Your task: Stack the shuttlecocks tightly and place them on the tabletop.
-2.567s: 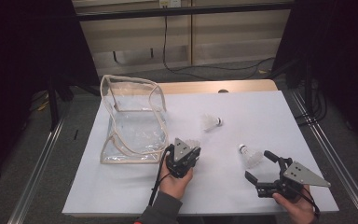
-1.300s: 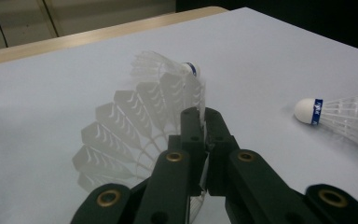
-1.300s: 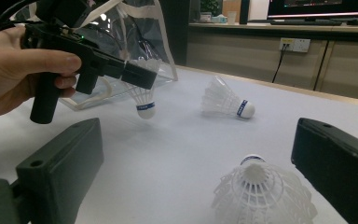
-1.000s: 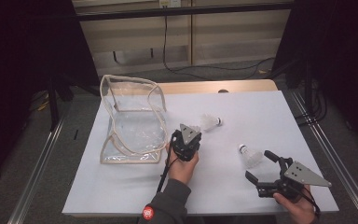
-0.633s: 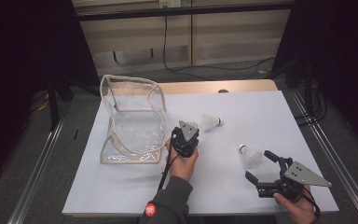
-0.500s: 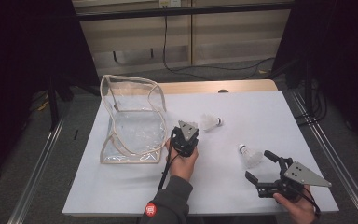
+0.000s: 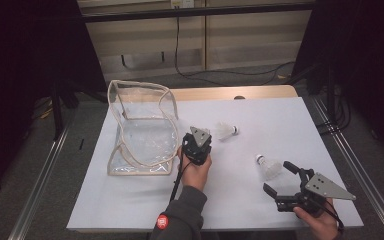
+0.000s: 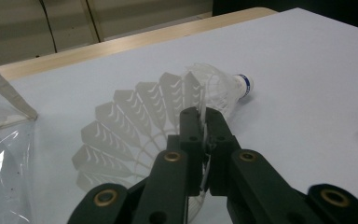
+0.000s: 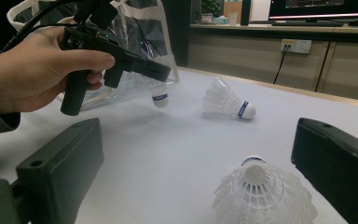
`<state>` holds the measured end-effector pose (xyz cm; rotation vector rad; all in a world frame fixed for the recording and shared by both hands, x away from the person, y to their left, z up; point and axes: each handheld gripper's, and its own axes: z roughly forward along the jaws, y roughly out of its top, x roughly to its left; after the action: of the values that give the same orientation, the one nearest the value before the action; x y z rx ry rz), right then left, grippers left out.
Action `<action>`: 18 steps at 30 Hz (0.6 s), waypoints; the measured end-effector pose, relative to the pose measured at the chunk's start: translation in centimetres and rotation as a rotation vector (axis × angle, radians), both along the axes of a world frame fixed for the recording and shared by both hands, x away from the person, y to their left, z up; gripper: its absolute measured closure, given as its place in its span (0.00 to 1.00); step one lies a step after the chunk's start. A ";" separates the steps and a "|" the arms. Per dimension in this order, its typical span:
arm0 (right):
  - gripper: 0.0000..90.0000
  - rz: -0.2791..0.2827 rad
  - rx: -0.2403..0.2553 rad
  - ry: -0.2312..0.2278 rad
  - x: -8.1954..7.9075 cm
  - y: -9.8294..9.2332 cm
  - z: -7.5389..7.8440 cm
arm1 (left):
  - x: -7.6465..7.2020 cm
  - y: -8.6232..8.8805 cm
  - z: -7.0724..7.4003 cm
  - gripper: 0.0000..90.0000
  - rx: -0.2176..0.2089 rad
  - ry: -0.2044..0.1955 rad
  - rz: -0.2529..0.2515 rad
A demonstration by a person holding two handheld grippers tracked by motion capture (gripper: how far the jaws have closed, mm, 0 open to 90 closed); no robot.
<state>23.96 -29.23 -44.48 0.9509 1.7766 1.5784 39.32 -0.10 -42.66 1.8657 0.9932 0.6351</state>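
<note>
Left gripper view, left claw [image 8: 204, 122] clenched on white feathered shuttlecock [image 8: 135, 126], blue-banded cork, hanging above table.

**Hung cork-down by the skirt**

Dangled as a white-feathered shuttlecock [image 9: 157, 93], blue-banded at the cork, pinched at the skirt's rim, clear of the table [image 7: 280, 120]. Had a second shuttlecock [image 7: 226, 131] lying sideways nearby, and a third shuttlecock [image 7: 269, 167] well apart, nearer the front edge.
</note>
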 end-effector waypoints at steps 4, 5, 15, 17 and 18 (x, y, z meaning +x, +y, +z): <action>0.02 0.001 0.001 0.001 0.0 0.0 0.0 | 0.3 0.1 0.1 0.98 -0.002 0.013 0.005; 0.02 0.002 0.001 0.001 0.0 0.1 0.0 | 0.4 0.1 0.2 0.98 0.002 0.014 0.009; 0.02 0.004 -0.002 0.003 0.0 0.0 -0.1 | 0.8 0.2 -0.2 0.98 0.056 0.010 0.031; 0.02 0.005 0.001 0.005 0.0 0.0 -0.1 | 0.8 0.2 -0.2 0.98 0.059 0.009 0.032; 0.02 0.005 0.001 0.005 0.0 0.0 -0.1 | 0.8 0.2 -0.2 0.98 0.060 0.008 0.037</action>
<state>23.99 -29.18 -44.57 0.9527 1.7832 1.5813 40.16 0.07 -42.89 1.9072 1.0255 0.6865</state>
